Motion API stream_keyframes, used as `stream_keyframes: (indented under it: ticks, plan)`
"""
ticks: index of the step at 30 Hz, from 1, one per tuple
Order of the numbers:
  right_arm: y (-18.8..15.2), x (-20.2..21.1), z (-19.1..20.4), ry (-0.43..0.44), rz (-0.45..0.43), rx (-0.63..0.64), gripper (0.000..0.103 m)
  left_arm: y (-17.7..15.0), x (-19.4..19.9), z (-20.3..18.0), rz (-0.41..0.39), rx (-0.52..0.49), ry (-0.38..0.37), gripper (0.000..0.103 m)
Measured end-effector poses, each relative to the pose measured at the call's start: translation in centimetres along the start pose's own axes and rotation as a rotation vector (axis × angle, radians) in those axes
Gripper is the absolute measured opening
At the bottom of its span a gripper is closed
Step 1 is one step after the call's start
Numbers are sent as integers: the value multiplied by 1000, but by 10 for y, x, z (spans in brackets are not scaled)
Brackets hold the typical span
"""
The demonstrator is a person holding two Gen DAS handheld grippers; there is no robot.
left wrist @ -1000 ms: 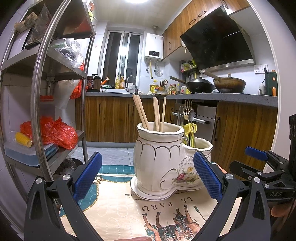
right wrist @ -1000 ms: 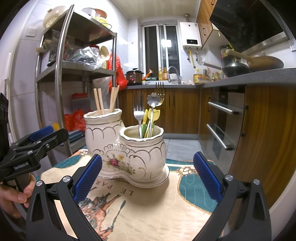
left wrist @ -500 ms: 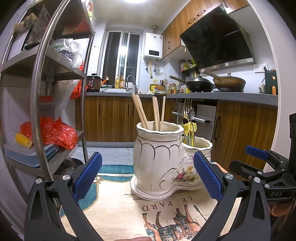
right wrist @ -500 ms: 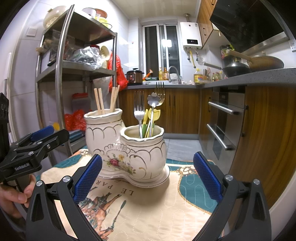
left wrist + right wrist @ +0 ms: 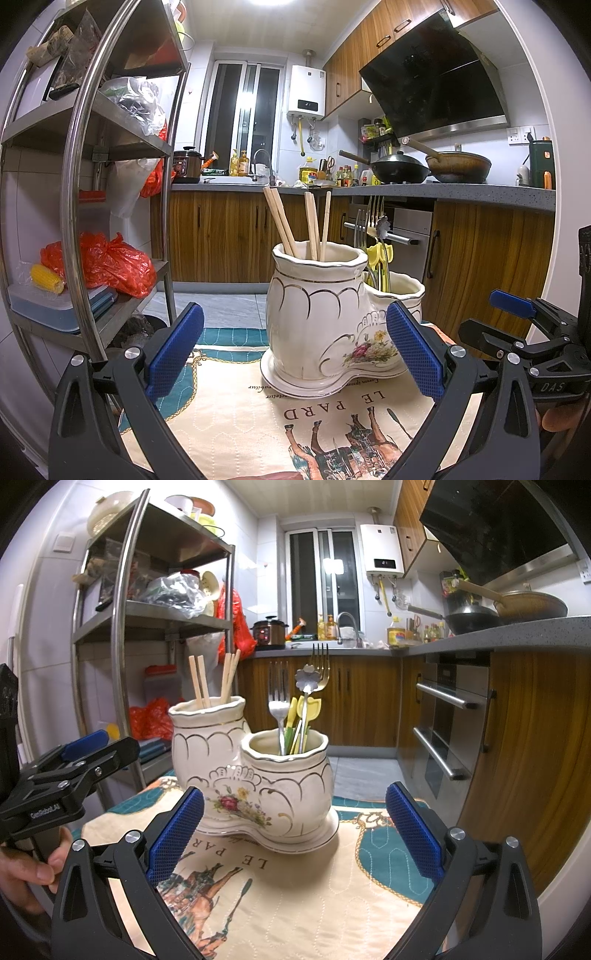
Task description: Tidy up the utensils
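Nothing has moved since the earlier frames. Left gripper (image 5: 291, 354) and right gripper (image 5: 293, 834) hover spread and empty. At twelve o'clock, chopsticks (image 5: 214, 681) and forks (image 5: 279, 705) already stand in the ceramic holder (image 5: 255, 771); the task looks done.
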State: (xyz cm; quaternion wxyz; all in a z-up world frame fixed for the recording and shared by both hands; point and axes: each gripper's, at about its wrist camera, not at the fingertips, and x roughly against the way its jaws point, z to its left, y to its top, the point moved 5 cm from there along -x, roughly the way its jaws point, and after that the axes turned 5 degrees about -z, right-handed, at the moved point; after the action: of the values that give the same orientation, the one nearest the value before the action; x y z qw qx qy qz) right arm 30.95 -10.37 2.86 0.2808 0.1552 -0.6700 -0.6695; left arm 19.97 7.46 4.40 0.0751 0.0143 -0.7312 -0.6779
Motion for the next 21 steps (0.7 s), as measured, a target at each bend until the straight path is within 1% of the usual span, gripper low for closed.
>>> stream_keyframes:
  ticks: [21]
  plan:
    - [0,0,0,1,1,0,98,1,1,2,3,1,1,98]
